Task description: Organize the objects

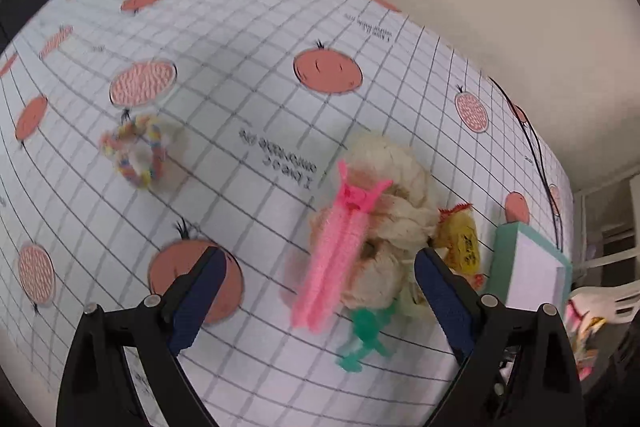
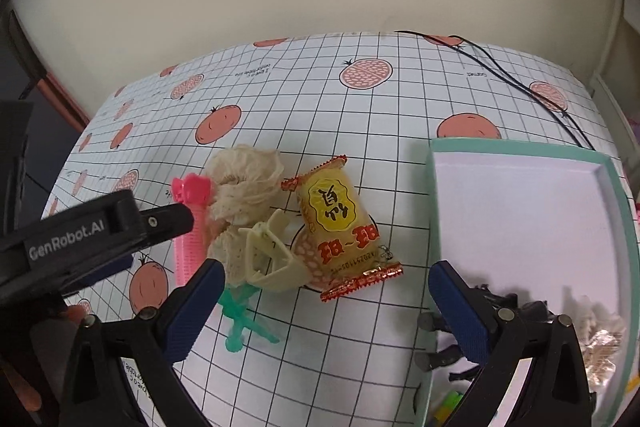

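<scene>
A pile lies on the grid-patterned tablecloth (image 1: 248, 39): a pink hair clip (image 1: 332, 259), a cream scrunchie (image 1: 394, 179), a green clip (image 1: 366, 339) and a yellow snack packet (image 1: 462, 243). My left gripper (image 1: 318, 267) is open just above the pile, its fingers either side of the pink clip. My right gripper (image 2: 326, 271) is open and empty, low over the snack packet (image 2: 340, 223) and a cream claw clip (image 2: 272, 255). The scrunchie (image 2: 244, 179), pink clip (image 2: 192, 223) and green clip (image 2: 240, 319) sit to its left.
A teal box (image 2: 520, 211) with a white inside stands at the right and holds black clips (image 2: 484, 303) and a beige item (image 2: 600, 331). A multicoloured hair tie (image 1: 136, 155) lies apart at the left. A black cable (image 2: 500, 71) crosses the back right. The left tool's black finger (image 2: 160, 223) reaches in from the left.
</scene>
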Demonstrator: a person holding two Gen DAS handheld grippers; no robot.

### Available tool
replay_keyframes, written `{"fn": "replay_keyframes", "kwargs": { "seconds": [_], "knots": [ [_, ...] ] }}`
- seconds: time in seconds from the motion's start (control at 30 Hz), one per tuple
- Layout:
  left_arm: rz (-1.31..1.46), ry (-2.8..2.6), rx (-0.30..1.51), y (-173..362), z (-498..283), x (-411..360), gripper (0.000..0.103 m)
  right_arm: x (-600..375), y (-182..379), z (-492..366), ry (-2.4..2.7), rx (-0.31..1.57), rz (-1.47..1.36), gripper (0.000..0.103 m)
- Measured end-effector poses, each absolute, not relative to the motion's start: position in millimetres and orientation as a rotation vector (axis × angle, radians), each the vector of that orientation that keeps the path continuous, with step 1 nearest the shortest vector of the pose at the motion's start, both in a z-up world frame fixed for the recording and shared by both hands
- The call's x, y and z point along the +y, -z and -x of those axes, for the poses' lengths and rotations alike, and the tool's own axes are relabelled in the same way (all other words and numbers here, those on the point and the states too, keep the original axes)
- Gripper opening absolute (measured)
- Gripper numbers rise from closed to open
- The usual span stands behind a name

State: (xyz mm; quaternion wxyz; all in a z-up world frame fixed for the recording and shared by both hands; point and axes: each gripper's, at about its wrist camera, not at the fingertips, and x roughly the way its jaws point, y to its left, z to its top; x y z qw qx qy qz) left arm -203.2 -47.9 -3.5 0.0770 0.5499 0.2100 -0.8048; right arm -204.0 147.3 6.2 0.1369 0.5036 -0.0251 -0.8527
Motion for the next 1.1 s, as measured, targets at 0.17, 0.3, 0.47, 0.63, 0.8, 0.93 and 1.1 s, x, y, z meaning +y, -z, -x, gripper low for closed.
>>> {"fn": "replay_keyframes", "kwargs": {
  "seconds": [0.17,0.3,0.47,0.63,0.8,0.93,1.1],
  "knots": [
    [-1.596,2.468,0.606,9,202,-56,0.095,142,0,207,2.456,-0.072,-1.456,0.103],
    [-1.602,2.514,0.595,13,204,-52,0.093,130,1,205,2.453,0.000,-1.434,0.100],
    [-1.588,2.569,0.539,12,204,-43,0.088,122,7,202,2.456,0.056,-1.444,0.084],
    [-1.584,2.601,0.513,13,202,-40,0.073,121,16,201,2.440,0.064,-1.469,0.072],
    [-1.618,2.601,0.511,20,203,-35,0.059,120,18,200,2.408,0.044,-1.475,0.050],
    [-1.633,2.599,0.536,23,203,-33,0.040,120,17,200,2.391,0.019,-1.473,0.037],
    [-1.635,2.587,0.556,25,202,-34,0.029,120,16,200,2.381,0.012,-1.469,0.031]
  ]
}}
